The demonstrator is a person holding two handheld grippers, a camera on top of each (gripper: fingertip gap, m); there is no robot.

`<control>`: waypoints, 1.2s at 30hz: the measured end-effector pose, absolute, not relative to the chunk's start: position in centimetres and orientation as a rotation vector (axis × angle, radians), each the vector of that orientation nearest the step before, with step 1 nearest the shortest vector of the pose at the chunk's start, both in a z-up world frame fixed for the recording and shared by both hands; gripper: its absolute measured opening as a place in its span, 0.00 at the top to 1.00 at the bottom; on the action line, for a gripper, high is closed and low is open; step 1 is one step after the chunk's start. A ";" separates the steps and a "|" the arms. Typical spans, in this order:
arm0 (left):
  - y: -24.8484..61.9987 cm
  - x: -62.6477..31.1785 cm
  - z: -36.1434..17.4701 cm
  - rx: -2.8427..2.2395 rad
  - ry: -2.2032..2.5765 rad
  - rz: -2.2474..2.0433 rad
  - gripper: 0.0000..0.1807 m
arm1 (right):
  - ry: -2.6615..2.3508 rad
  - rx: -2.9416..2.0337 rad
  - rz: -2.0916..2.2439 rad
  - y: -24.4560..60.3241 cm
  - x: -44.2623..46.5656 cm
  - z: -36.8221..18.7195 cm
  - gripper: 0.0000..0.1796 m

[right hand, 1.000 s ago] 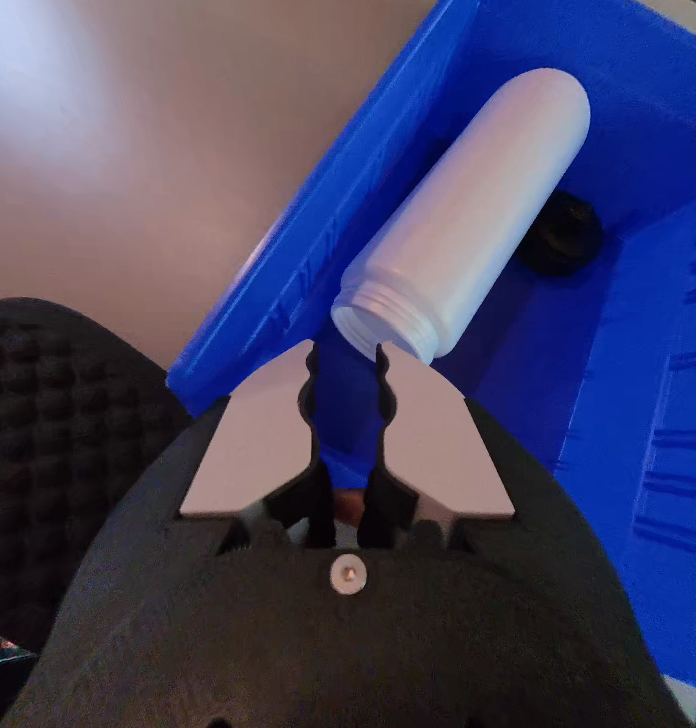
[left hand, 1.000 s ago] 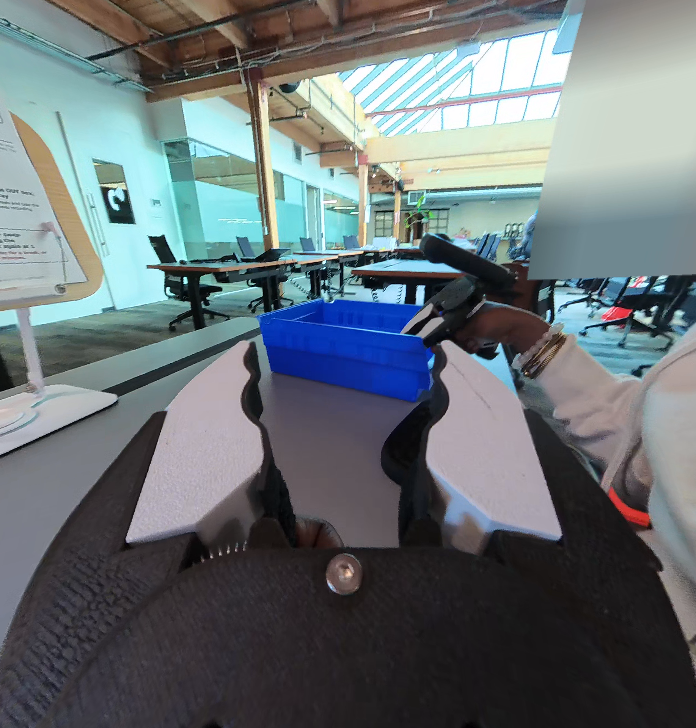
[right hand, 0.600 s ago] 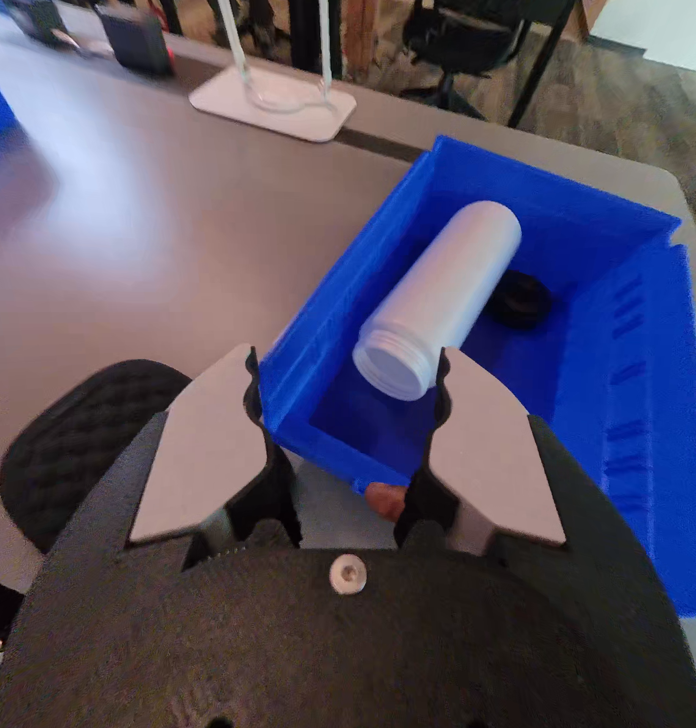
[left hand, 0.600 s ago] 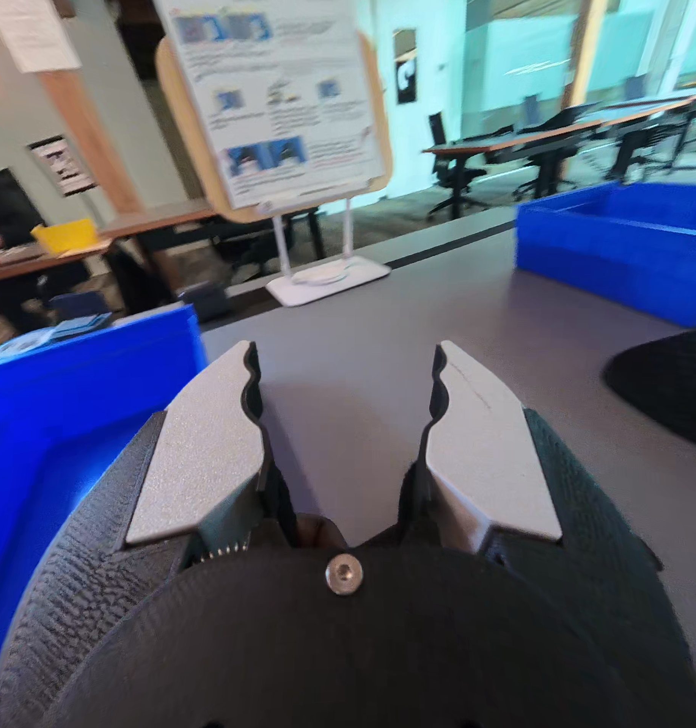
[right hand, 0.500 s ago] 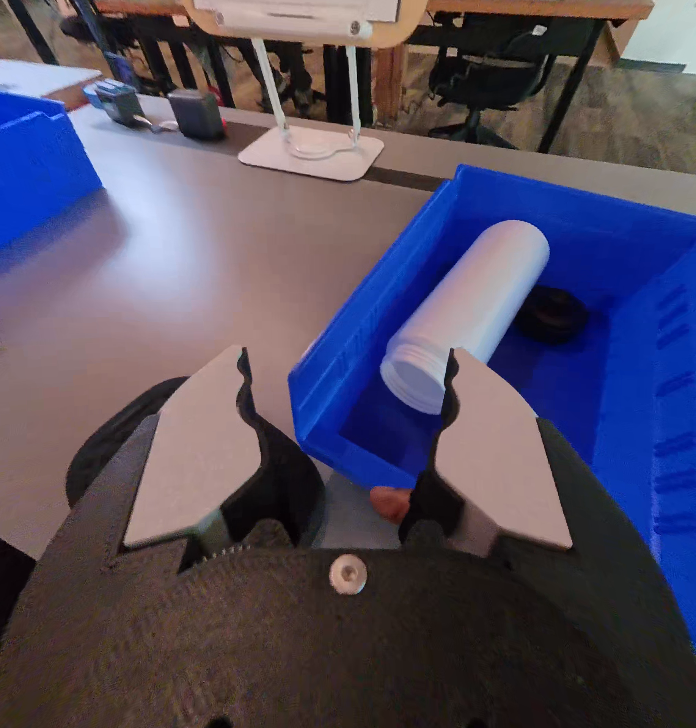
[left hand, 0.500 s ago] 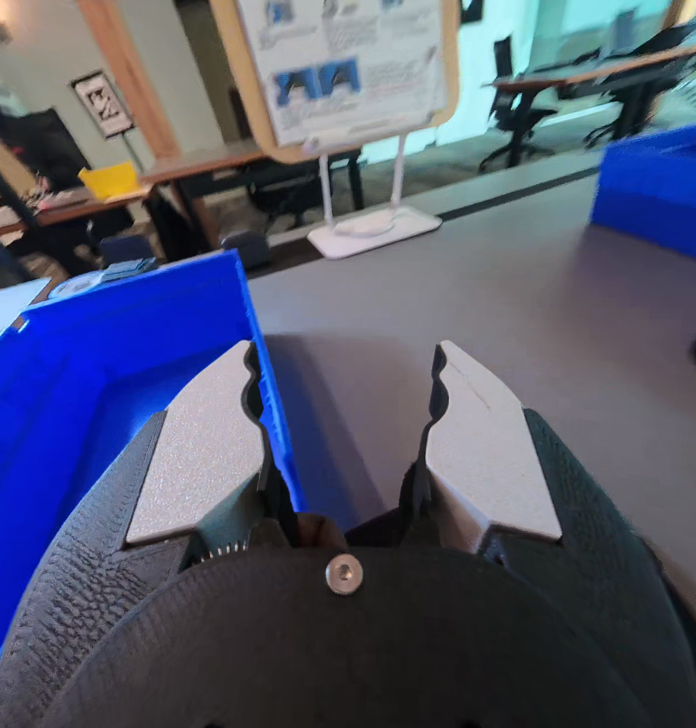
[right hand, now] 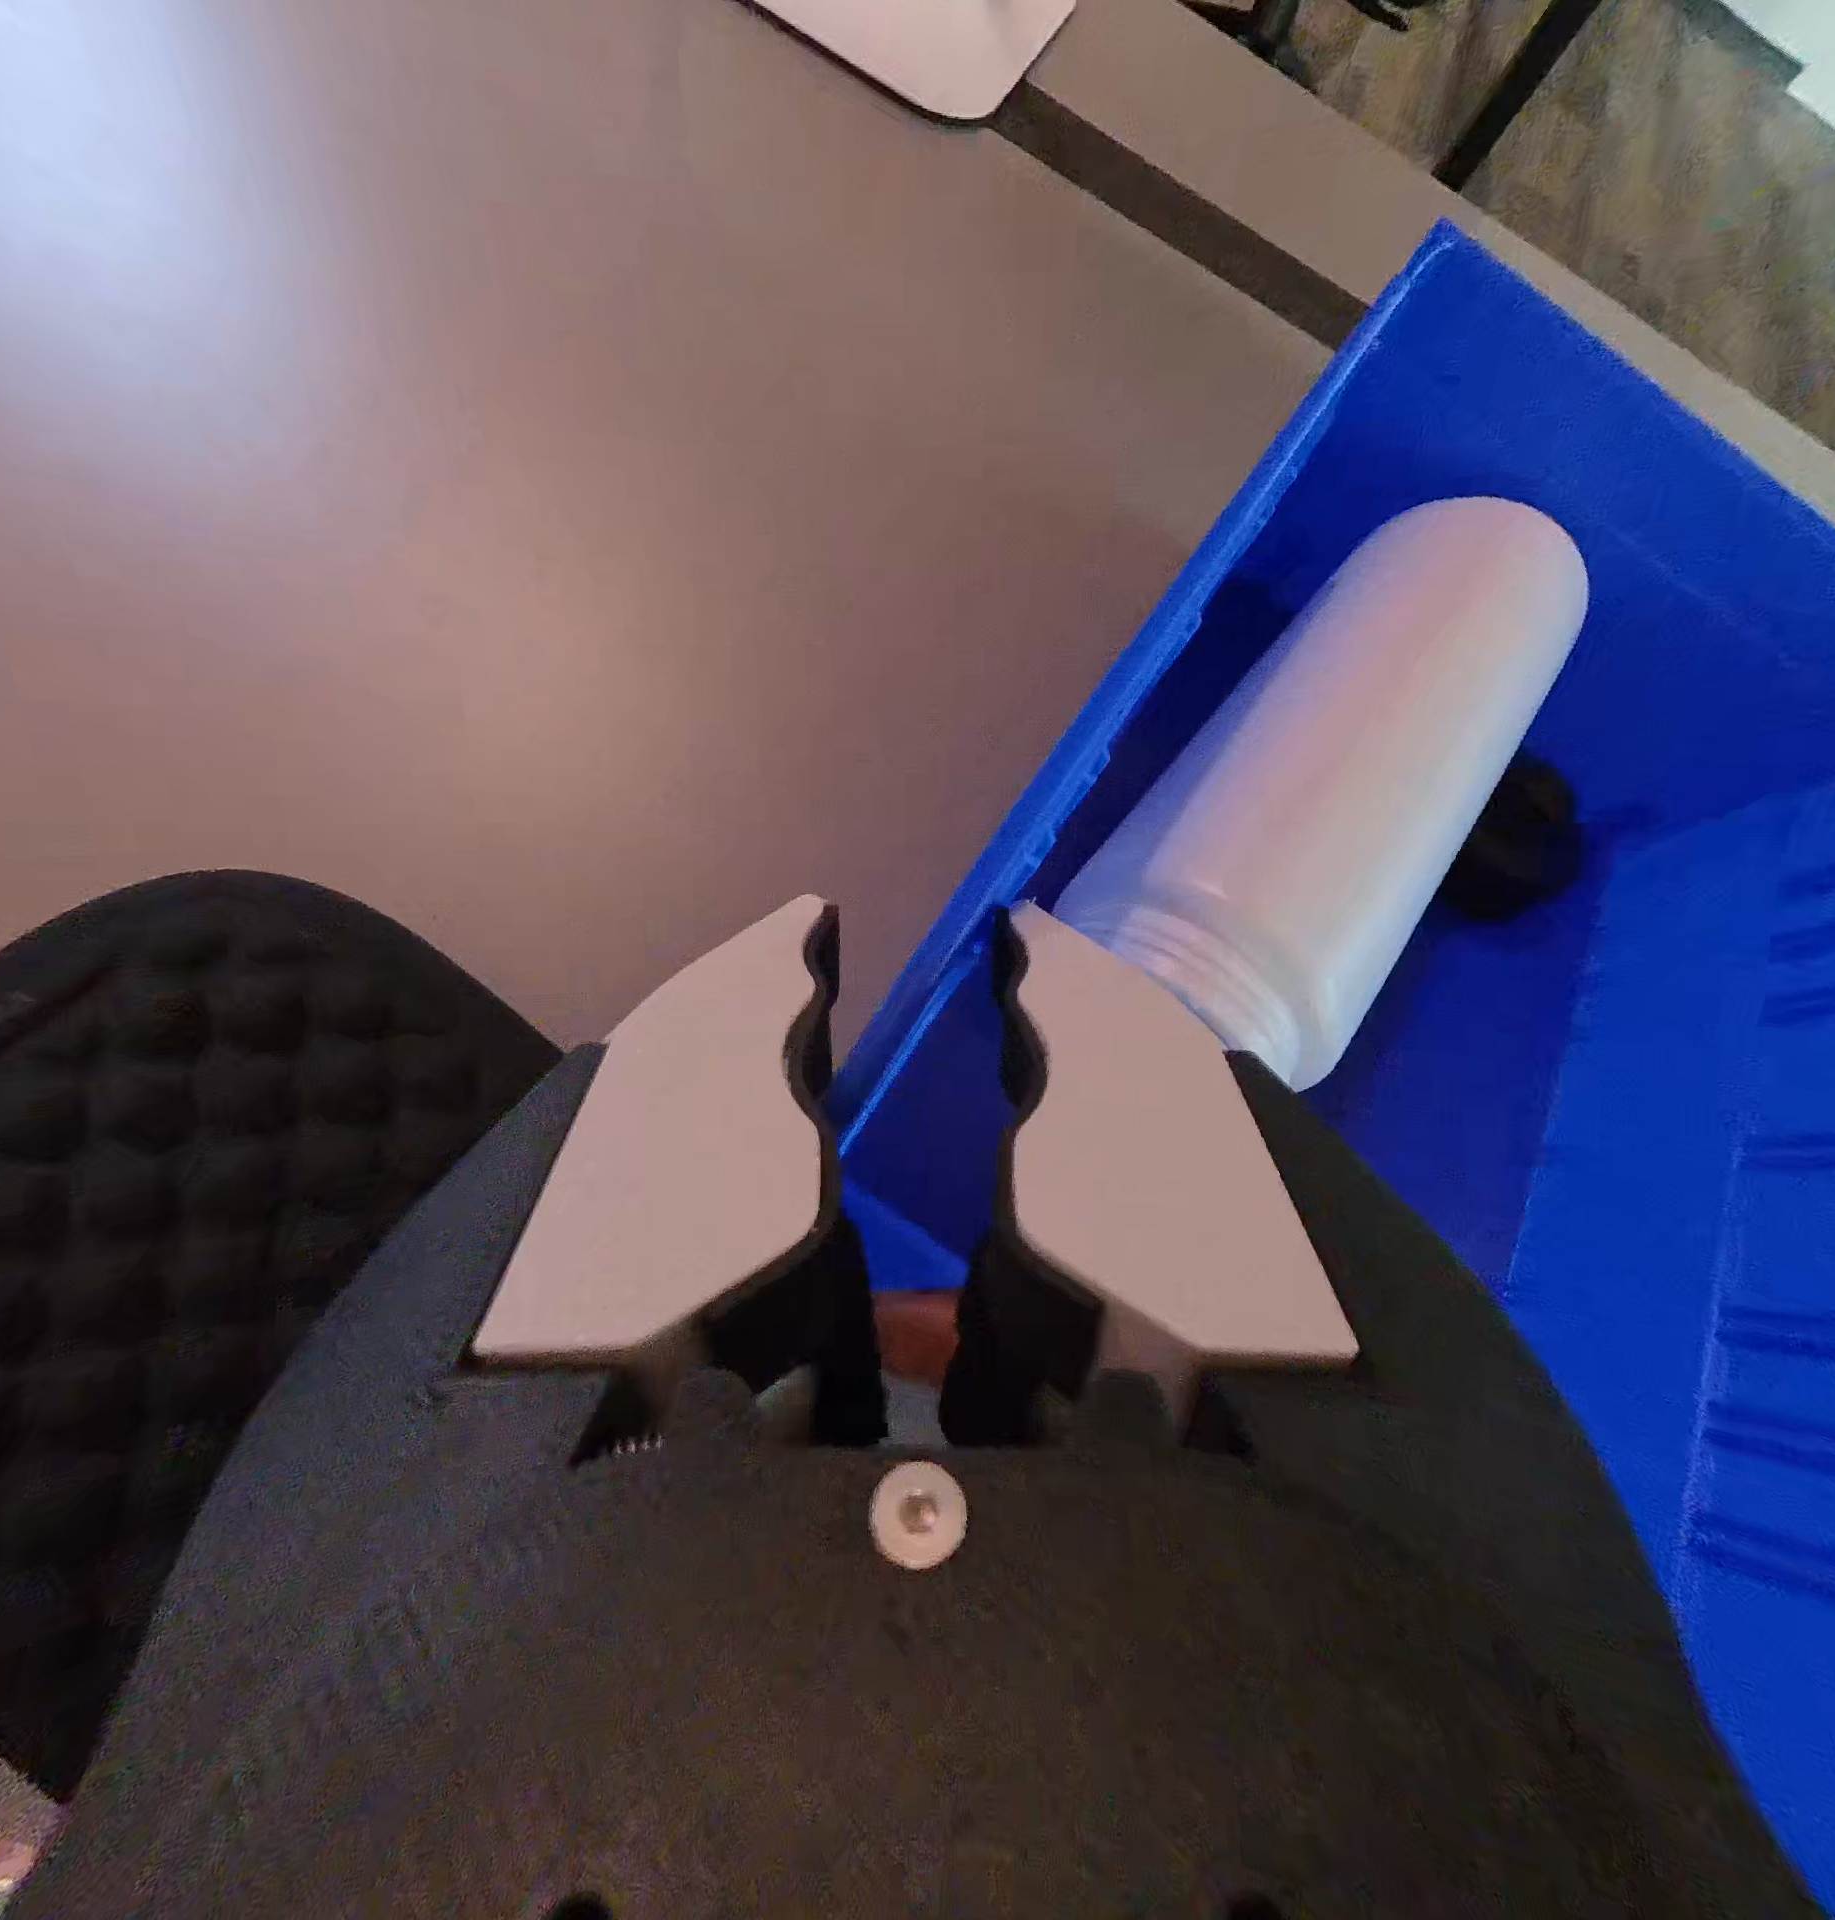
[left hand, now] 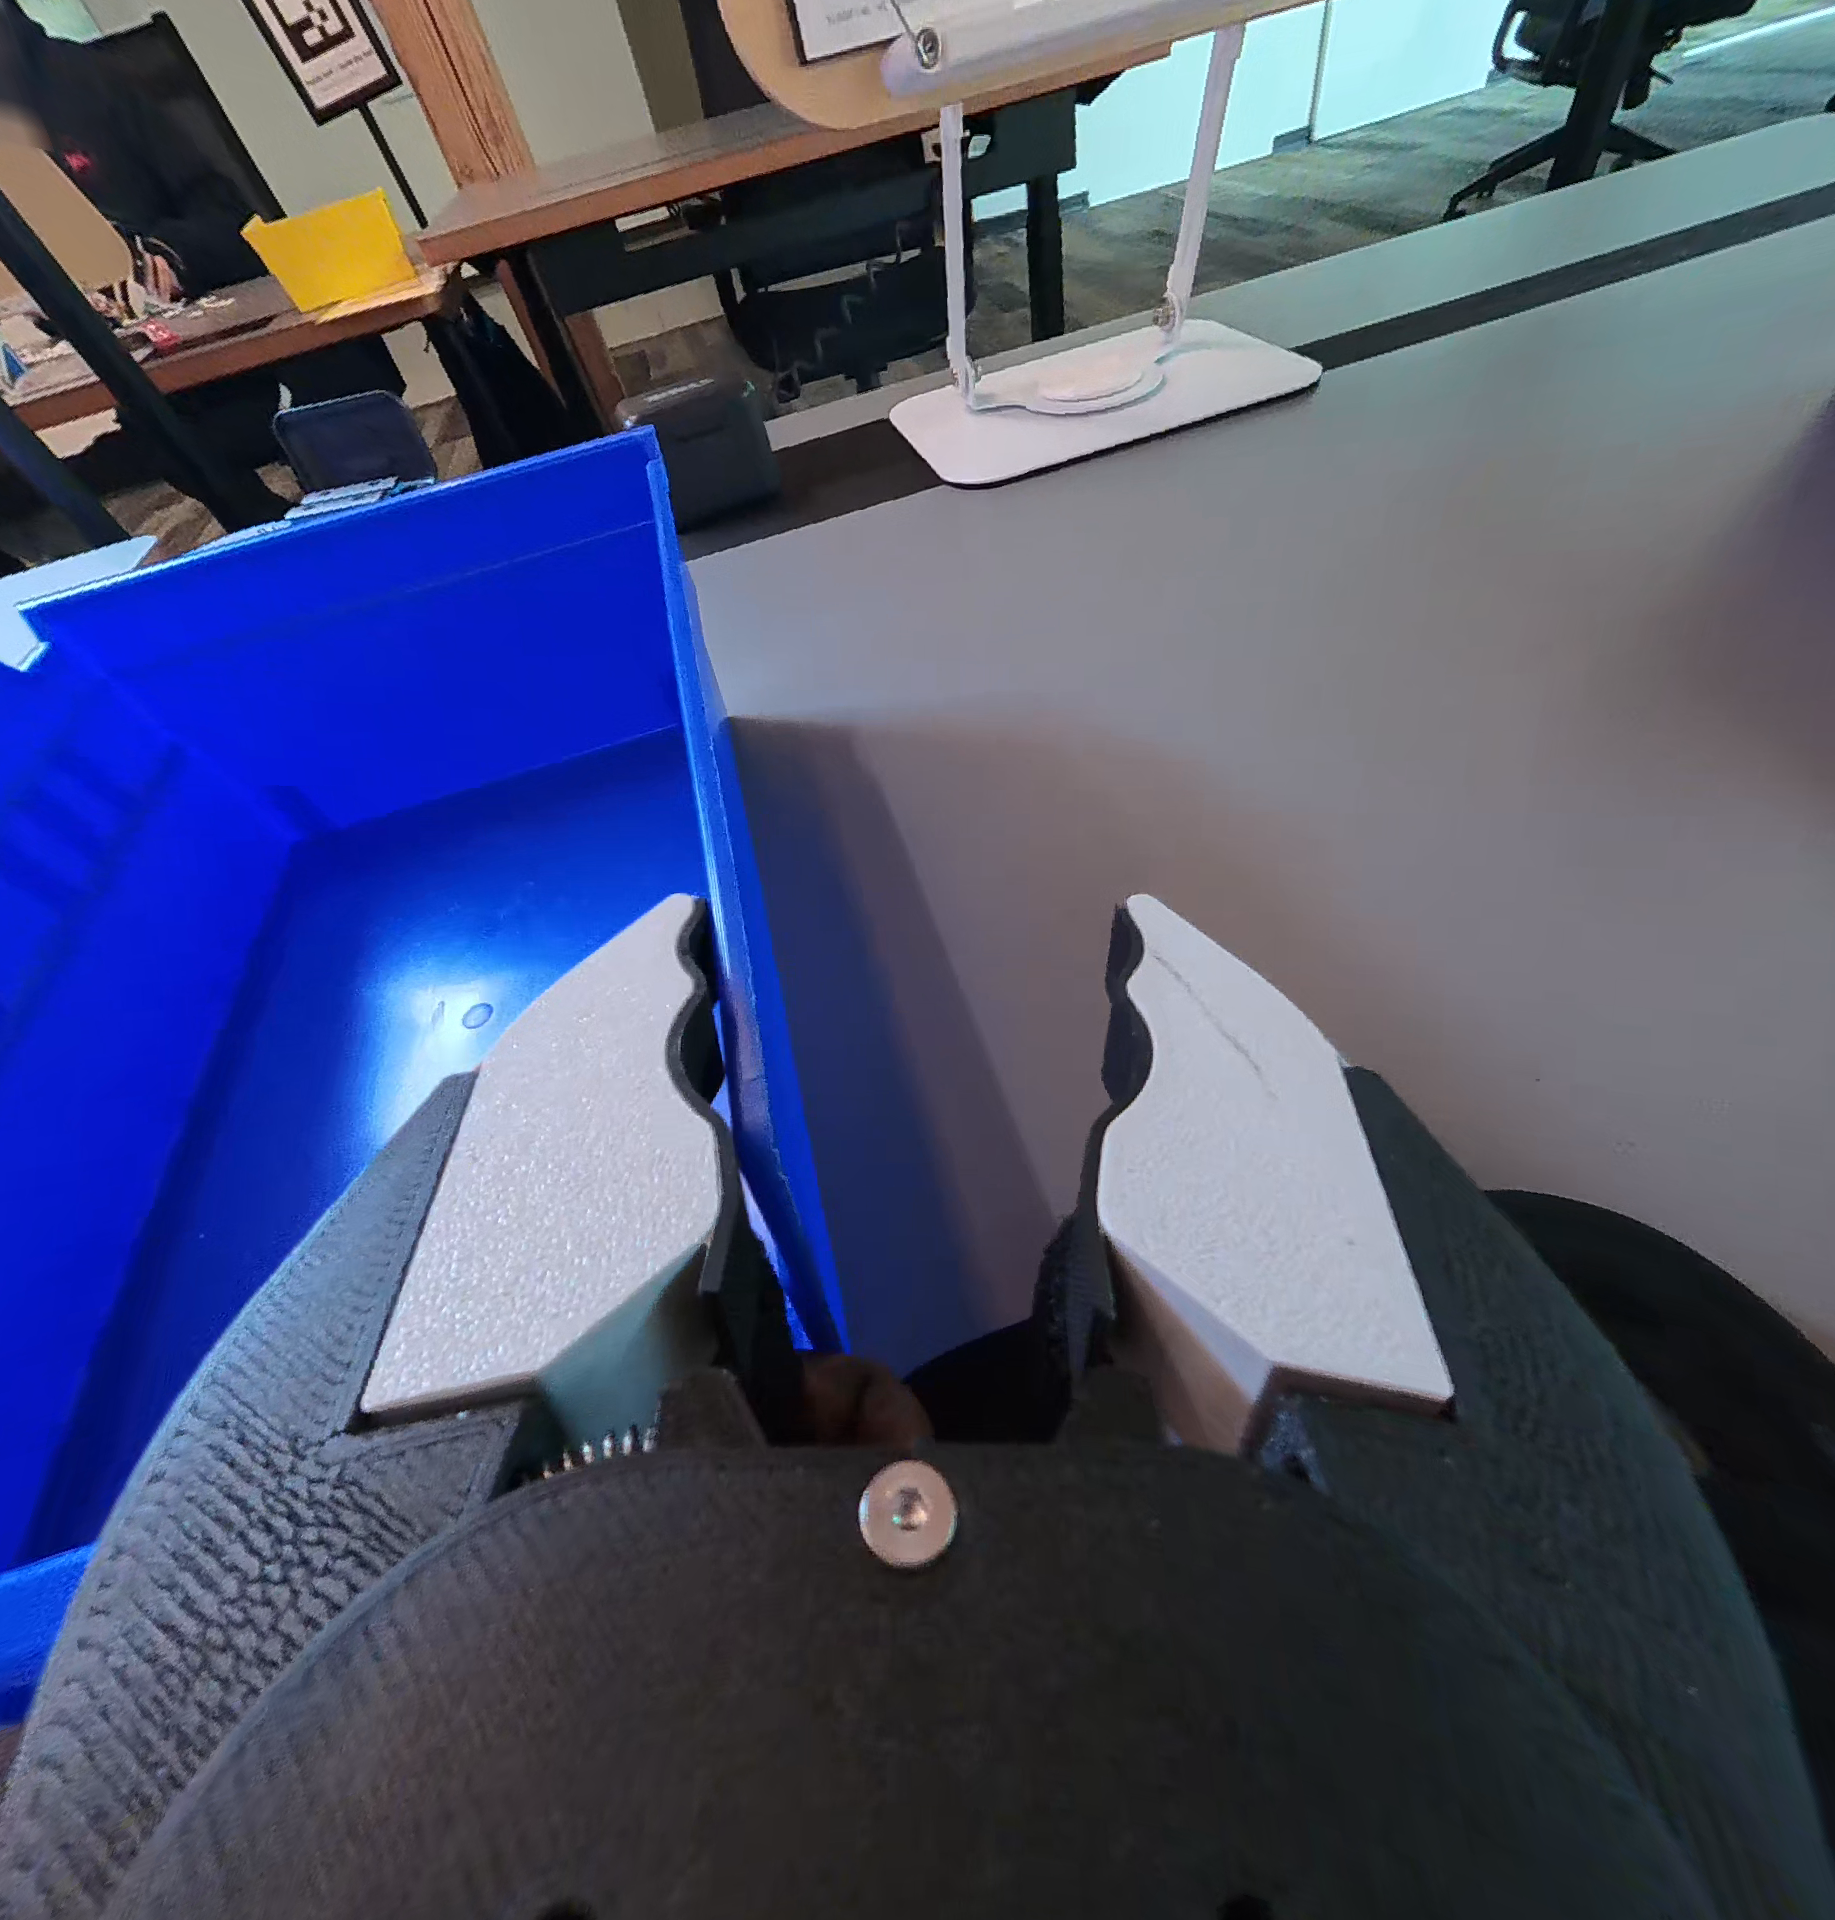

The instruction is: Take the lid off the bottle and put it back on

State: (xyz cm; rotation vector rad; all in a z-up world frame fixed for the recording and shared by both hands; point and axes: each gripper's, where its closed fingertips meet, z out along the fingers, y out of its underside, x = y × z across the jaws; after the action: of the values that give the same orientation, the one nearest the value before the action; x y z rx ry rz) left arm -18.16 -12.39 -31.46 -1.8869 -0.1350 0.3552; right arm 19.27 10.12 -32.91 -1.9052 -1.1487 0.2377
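- The grey table (left hand: 1308, 675) carries two blue bins, one seen by each wrist camera, plus the white base of a sign stand (left hand: 1105, 400) at the far edge.
- The left-hand bin (left hand: 321, 665) shows nothing inside in the part that can be seen.
- The right-hand bin (right hand: 1671, 1143) holds one white bottle (right hand: 1339, 790) and one black lid (right hand: 1521, 847).
- Beyond the table there are other desks, office chairs and a yellow tray (left hand: 326, 249) on a brown desk.
- A black textured pad (right hand: 144, 1091) lies on the table just left of the right gripper (right hand: 913, 935).
- The left gripper (left hand: 908, 914) is released, its jaws spread wide with nothing between them but the right wall of the left bin, which rises just inside the left finger.
- The right gripper's jaws are drawn in to a narrow gap; they straddle the near-left wall of the right bin, and I cannot tell whether they actually pinch it.
- That wall stands between the right gripper and the bottle.
- The bottle lies on its side inside the right bin, along that wall, its threaded open mouth pointing toward the right gripper and partly hidden behind the right finger.
- The lid is off, sitting on the bin floor close beside the bottle's far, rounded end, well apart from the gripper.
- Neither bottle nor lid shows in the left wrist view.
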 end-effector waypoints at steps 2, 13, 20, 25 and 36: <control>-12.4 -18.1 -31.4 -1.881 -0.135 0.343 0.61 | -1.153 -1.895 0.240 10.1 19.1 -32.9 0.84; -12.3 -17.8 -31.4 -1.877 -0.114 0.320 0.58 | -1.287 -1.837 0.245 9.0 15.2 -32.9 0.83; -12.2 -17.7 -31.5 -1.884 -0.102 0.339 0.56 | -1.390 -1.772 0.415 6.1 9.3 -32.8 0.80; -12.2 -17.5 -31.5 -1.883 -0.092 0.320 0.54 | -1.507 -1.704 0.471 3.2 4.1 -32.8 0.78; -12.8 -17.0 -30.8 -1.839 -0.086 0.264 0.55 | -1.635 -1.457 0.723 -4.7 -7.8 -31.3 0.74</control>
State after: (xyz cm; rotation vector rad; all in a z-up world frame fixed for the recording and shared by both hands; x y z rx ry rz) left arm -16.98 -12.79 -30.76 -1.8388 -0.0864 0.2642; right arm -7.83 -4.70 -31.28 -1.4568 -1.6347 0.7228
